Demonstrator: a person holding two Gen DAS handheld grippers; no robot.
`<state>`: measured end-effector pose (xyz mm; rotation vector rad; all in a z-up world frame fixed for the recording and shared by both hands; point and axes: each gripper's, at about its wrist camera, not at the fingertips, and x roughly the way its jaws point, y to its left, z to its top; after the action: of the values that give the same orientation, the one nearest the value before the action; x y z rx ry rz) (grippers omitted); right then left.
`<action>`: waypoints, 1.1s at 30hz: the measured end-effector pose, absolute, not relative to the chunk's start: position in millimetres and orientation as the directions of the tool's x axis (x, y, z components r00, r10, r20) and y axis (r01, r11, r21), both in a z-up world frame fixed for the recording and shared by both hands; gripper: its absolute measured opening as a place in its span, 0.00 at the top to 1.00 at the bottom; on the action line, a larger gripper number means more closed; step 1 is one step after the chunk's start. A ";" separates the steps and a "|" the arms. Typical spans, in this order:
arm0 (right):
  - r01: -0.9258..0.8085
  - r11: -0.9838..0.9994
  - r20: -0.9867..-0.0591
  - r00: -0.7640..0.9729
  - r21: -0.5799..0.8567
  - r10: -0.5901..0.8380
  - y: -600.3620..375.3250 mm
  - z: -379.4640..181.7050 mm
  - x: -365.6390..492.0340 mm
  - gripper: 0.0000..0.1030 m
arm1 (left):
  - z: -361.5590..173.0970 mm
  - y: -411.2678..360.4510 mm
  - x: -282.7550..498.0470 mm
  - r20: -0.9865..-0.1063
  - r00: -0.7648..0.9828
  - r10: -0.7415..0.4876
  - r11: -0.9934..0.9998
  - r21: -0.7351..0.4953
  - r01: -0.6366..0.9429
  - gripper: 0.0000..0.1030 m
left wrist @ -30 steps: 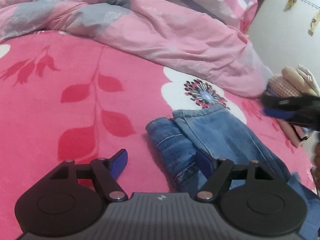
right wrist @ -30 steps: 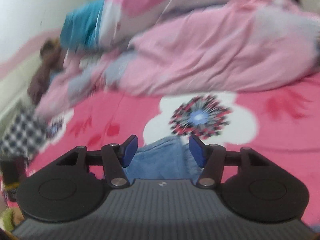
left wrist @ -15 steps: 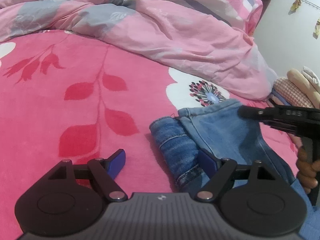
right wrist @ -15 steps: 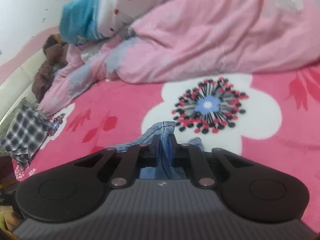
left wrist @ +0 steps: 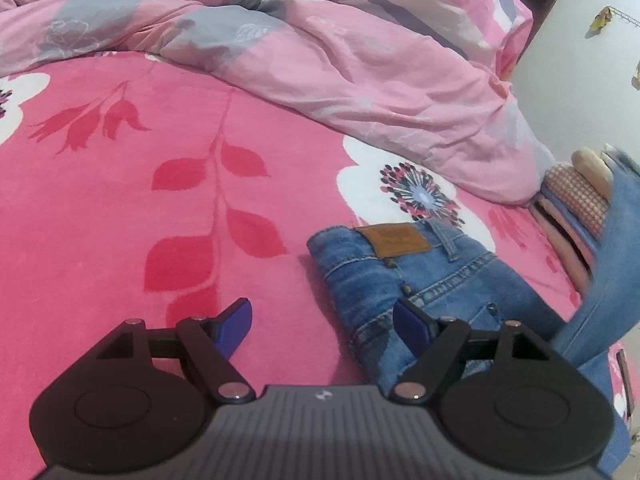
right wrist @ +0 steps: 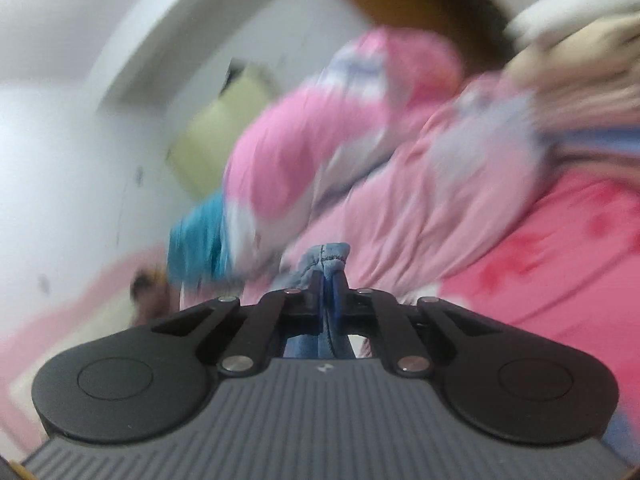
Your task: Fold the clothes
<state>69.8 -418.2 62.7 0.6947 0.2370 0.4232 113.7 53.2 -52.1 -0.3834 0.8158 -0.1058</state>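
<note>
**Lifting a denim hem off the bed while the waistband stays put**

Holding only a thin bunch of hem, we risk the jeans [left wrist: 404, 280] slipping out of our right gripper [right wrist: 329, 280]; its fingers are pressed together on that blue fold, and the view there is blurred with motion. A raised strip of denim [left wrist: 608, 272] at 3 o'clock in the left view could drop crooked or drag the part lying flat on the pink bedspread [left wrist: 120, 200]. Our left gripper [left wrist: 322, 320] has its fingers wide apart, holding nothing, the right pad over the denim at 5 o'clock; whether it touches, we cannot tell. The rumpled quilt [left wrist: 320, 60] lies at 12 o'clock.
</note>
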 end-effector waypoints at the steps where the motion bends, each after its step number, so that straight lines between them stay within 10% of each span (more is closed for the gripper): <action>1: -0.279 0.687 -0.045 0.910 0.671 0.413 -436.1 65.3 56.0 0.98 | -50.7 52.3 112.3 -0.690 0.683 -0.242 0.927 -0.373 -0.048 0.24; 8: -0.127 0.684 0.000 0.983 0.718 0.183 -529.0 58.1 5.4 0.98 | -47.0 36.3 98.0 -0.708 0.645 -0.290 0.927 -0.374 0.006 0.24; 16: 0.347 0.698 -0.495 0.869 0.626 0.011 -551.7 -14.9 40.2 0.81 | -43.9 33.2 83.0 -0.710 0.633 -0.308 0.929 -0.368 0.039 0.24; 23: 0.346 0.797 -0.389 0.908 0.495 -0.153 -506.6 28.0 10.0 0.54 | -49.3 44.2 82.1 -0.694 0.610 -0.381 0.895 -0.443 0.055 0.24; 28: -0.109 0.915 -0.290 0.928 0.390 0.234 -415.2 69.5 18.5 0.36 | -49.3 60.2 81.1 -0.659 0.626 -0.417 0.862 -0.505 0.044 0.24; 33: -0.536 0.769 -0.455 0.620 0.349 0.639 -287.8 55.2 62.0 0.23 | -47.6 80.1 80.0 -0.640 0.648 -0.412 0.845 -0.534 0.010 0.24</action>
<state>62.0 -287.8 55.2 0.1865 0.5946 0.6794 80.0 80.1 -47.6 -0.5230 0.8393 -0.2531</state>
